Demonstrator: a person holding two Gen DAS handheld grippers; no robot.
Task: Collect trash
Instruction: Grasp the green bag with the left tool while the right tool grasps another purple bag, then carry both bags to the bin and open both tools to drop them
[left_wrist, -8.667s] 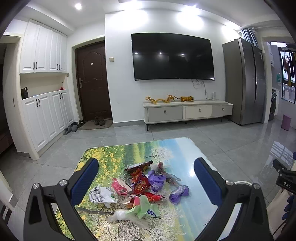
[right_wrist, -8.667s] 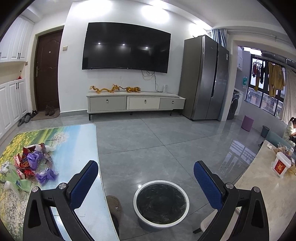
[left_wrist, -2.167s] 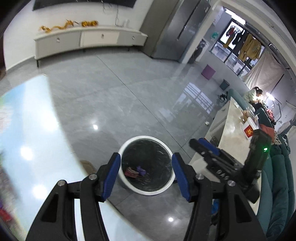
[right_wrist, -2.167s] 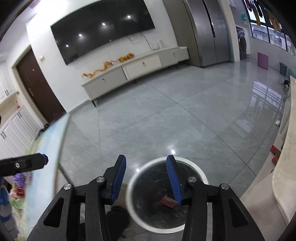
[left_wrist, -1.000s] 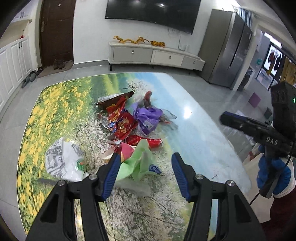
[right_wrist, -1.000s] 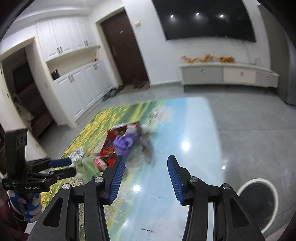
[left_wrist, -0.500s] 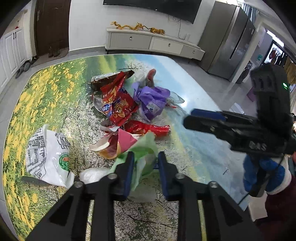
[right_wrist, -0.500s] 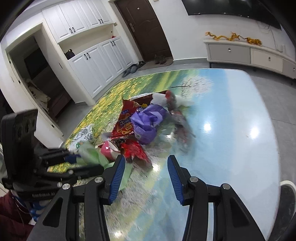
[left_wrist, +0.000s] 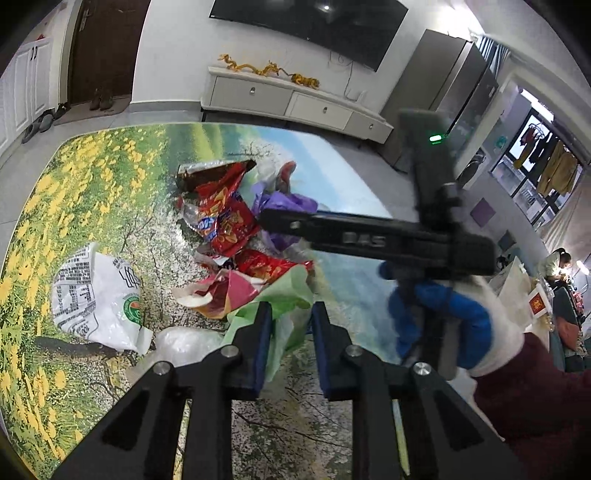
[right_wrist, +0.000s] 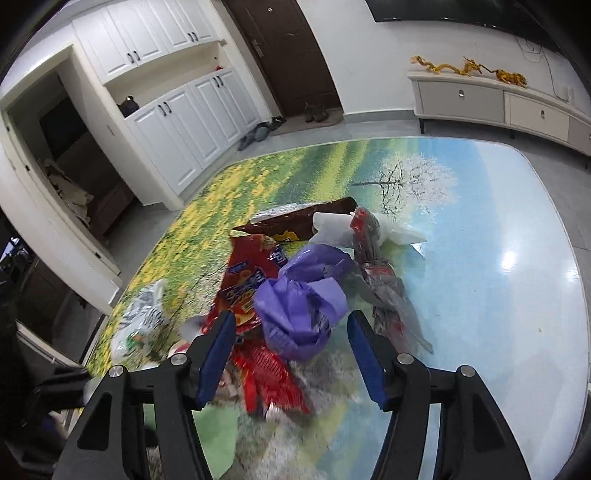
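A pile of trash lies on the landscape-print table (left_wrist: 92, 173). My left gripper (left_wrist: 290, 323) is shut on a green wrapper (left_wrist: 280, 299) at the pile's near edge. Red snack bags (left_wrist: 229, 221) and a pink wrapper (left_wrist: 229, 291) lie just beyond it. My right gripper (right_wrist: 291, 332) is open, its fingers on either side of a purple plastic bag (right_wrist: 299, 306), above a red wrapper (right_wrist: 269, 373). In the left wrist view the right gripper (left_wrist: 280, 221) reaches in from the right over the purple bag (left_wrist: 284, 206).
A white printed bag (left_wrist: 92, 291) lies left of the pile, also in the right wrist view (right_wrist: 140, 321). A clear bag (left_wrist: 184, 339) sits by my left fingers. A crumpled clear-and-red wrapper (right_wrist: 384, 291) lies right of the purple bag. A TV cabinet (left_wrist: 295, 103) stands beyond the table.
My left gripper has closed on the green wrapper. My right gripper has moved down and closer over the purple bag, still open.
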